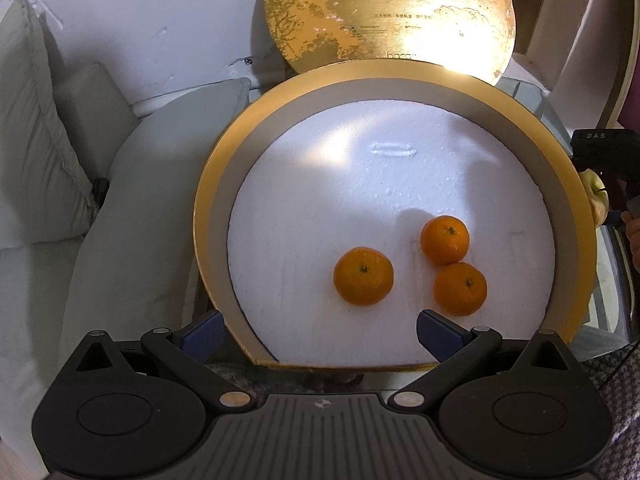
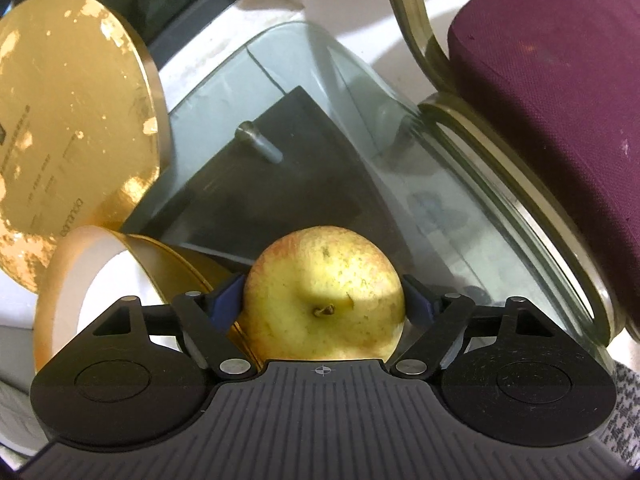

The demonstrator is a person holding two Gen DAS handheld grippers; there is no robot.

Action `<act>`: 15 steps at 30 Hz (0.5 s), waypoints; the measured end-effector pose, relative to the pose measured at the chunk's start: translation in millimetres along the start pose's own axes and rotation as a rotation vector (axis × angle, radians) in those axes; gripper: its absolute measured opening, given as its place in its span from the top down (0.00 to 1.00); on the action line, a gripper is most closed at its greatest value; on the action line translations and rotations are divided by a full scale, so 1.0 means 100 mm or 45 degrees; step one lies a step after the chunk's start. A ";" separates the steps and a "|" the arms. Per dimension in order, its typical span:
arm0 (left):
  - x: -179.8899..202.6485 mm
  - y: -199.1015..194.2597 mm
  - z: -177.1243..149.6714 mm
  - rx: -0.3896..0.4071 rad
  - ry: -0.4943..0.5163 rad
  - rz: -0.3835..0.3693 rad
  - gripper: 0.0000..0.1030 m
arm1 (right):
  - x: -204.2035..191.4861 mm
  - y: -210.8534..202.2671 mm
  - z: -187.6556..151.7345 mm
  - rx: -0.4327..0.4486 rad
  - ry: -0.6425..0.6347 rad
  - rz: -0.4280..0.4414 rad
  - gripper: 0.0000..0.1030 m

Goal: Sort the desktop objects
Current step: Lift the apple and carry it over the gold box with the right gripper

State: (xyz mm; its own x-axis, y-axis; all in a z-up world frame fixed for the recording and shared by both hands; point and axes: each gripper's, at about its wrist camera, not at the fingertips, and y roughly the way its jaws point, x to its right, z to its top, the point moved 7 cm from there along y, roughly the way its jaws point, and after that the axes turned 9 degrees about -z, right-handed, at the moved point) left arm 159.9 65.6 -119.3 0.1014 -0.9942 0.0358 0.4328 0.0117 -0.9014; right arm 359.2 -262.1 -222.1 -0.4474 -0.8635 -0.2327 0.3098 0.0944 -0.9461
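Because fruit is being gathered into one container, the round gold-rimmed box with a white foam floor (image 1: 404,66) is kept under the left gripper (image 1: 318,330), and three small orange mandarins (image 1: 363,276) are already laid on the foam, two of them touching and the third just beside. The left gripper's blue-padded fingers (image 1: 438,336) are spread wide, with nothing between them except the near rim of the box, which one finger overhangs on the outside and the other on the inside; no hold is taken. A yellow-green apple with a reddish blush (image 2: 324,294) is bracketed by the right gripper (image 2: 325,300), stem towards the camera, and the blue pads appear pressed against its two flanks, so a grip is judged to be in place. It is held over the glass tabletop (image 2: 420,200), just beside the box's outer wall, presumably so that it can be carried over the rim. The worn gold round lid (image 2: 68,120) is leant upright behind the box, leaving the opening free.
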 end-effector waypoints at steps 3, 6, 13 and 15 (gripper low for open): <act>-0.06 -0.04 -0.05 0.004 -0.017 -0.010 0.01 | 0.01 -0.05 -0.01 0.016 0.001 -0.019 0.21; -0.14 -0.05 -0.08 0.006 -0.045 -0.021 0.01 | 0.03 -0.24 0.00 0.069 -0.005 -0.024 0.21; -0.44 -0.26 0.22 0.160 -0.106 -0.010 0.01 | -0.36 -1.12 0.06 0.288 -0.131 0.097 0.21; -0.60 -0.33 0.32 0.208 -0.148 0.009 0.01 | -0.61 -1.26 -0.01 0.315 -0.204 0.146 0.21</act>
State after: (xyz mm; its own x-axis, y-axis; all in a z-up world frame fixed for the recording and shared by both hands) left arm 168.2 128.1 -77.7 0.2037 -0.9751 0.0878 0.5706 0.0454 -0.8200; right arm 346.8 -220.7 -89.0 -0.2661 -0.9231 -0.2777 0.5543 0.0892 -0.8275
